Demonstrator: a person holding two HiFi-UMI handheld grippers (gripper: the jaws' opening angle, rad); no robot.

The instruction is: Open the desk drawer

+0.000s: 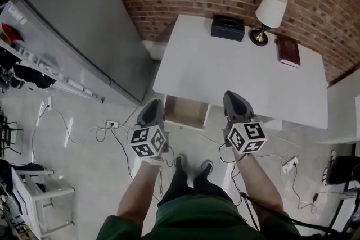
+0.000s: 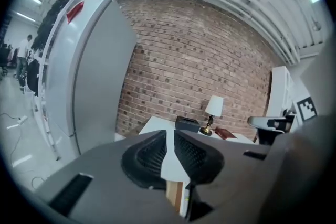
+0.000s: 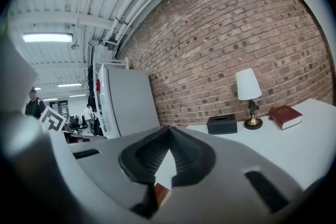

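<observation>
A white desk stands against a brick wall. Its drawer juts out from under the front left edge, and the pale wooden inside shows. My left gripper hovers just left of the drawer, shut and holding nothing. My right gripper hangs over the desk's front edge to the drawer's right, shut and empty. In the left gripper view the left gripper points at the desk, with the drawer's wooden side below the jaws. The right gripper faces along the desk top.
On the desk's far side are a black tissue box, a lamp and a red book. A tall grey cabinet stands to the left. Cables and a power strip lie on the floor. The person's feet are below the drawer.
</observation>
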